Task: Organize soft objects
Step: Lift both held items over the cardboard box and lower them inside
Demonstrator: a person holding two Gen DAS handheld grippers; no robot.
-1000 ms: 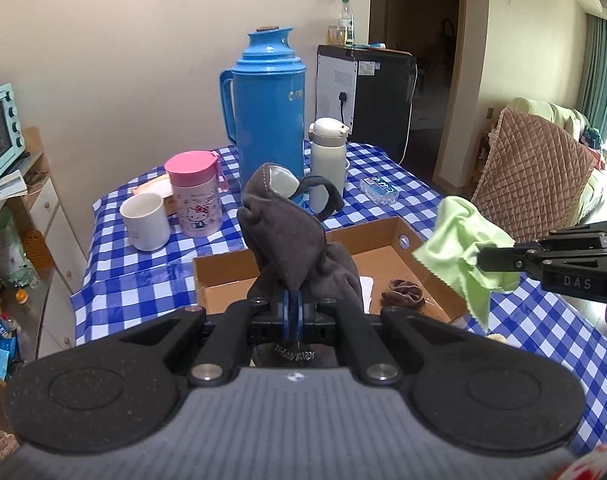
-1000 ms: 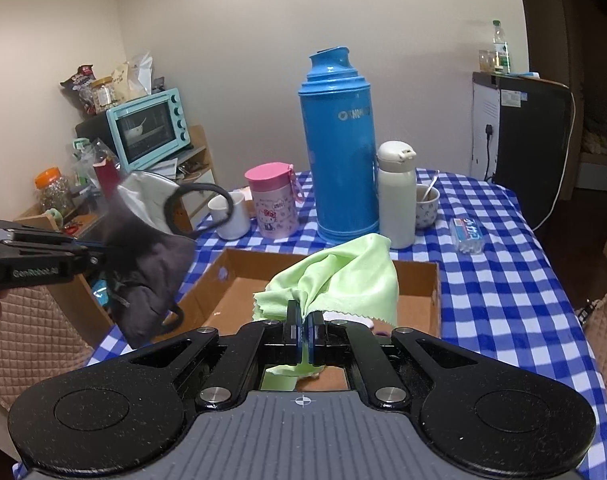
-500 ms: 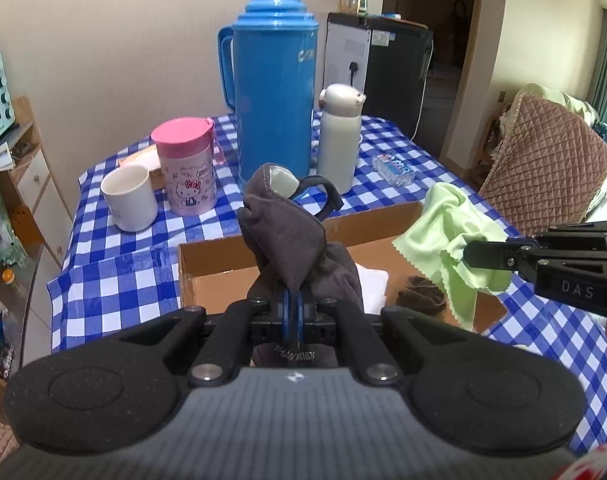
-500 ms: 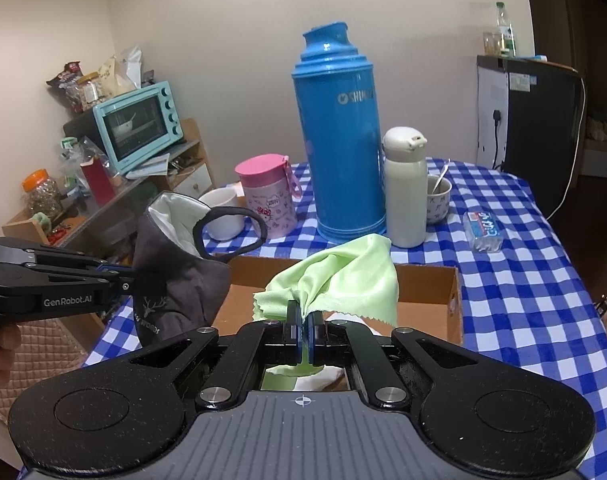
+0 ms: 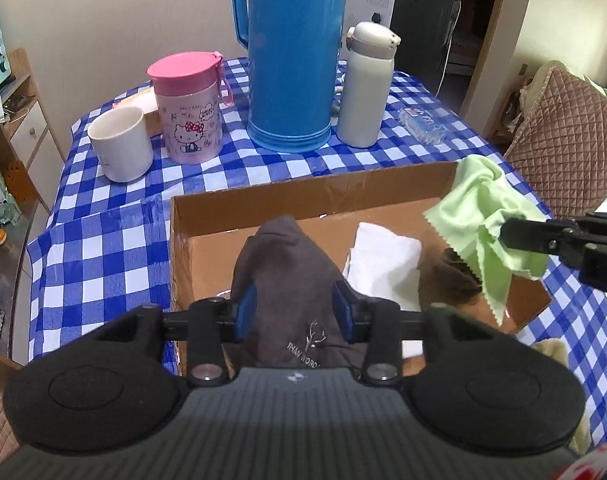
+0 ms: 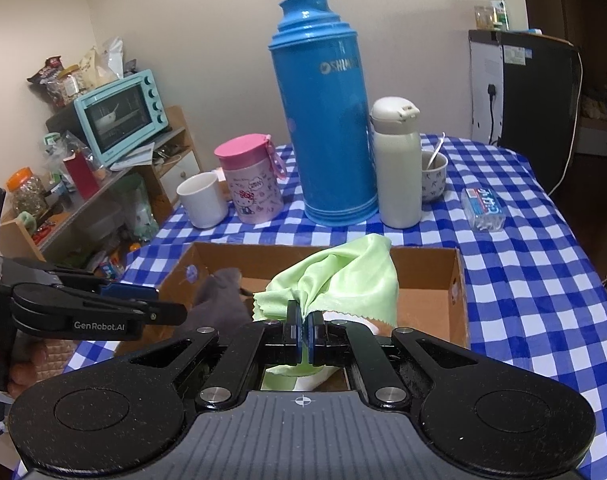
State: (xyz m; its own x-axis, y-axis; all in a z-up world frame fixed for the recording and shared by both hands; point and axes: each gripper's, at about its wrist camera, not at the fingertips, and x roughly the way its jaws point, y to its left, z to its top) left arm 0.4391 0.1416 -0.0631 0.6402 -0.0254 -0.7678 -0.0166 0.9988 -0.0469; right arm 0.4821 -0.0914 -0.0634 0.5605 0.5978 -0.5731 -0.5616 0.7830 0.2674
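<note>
Left tool is spread around the grey pouch in the box; right tool pinches the green cloth.

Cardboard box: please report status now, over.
Left tongs open around dark grey cloth pouch in brown cardboard box. Right tongs shut on light green cloth. Nothing blocking.

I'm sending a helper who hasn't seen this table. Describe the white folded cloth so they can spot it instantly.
Find the tall blue thermos on the checked tablecloth; in front of it sits an open cardboard box. The white folded cloth lies flat on the box floor, between the dark grey fabric item and a small brown one. It is the only white piece, and no gripper holds it.
</note>
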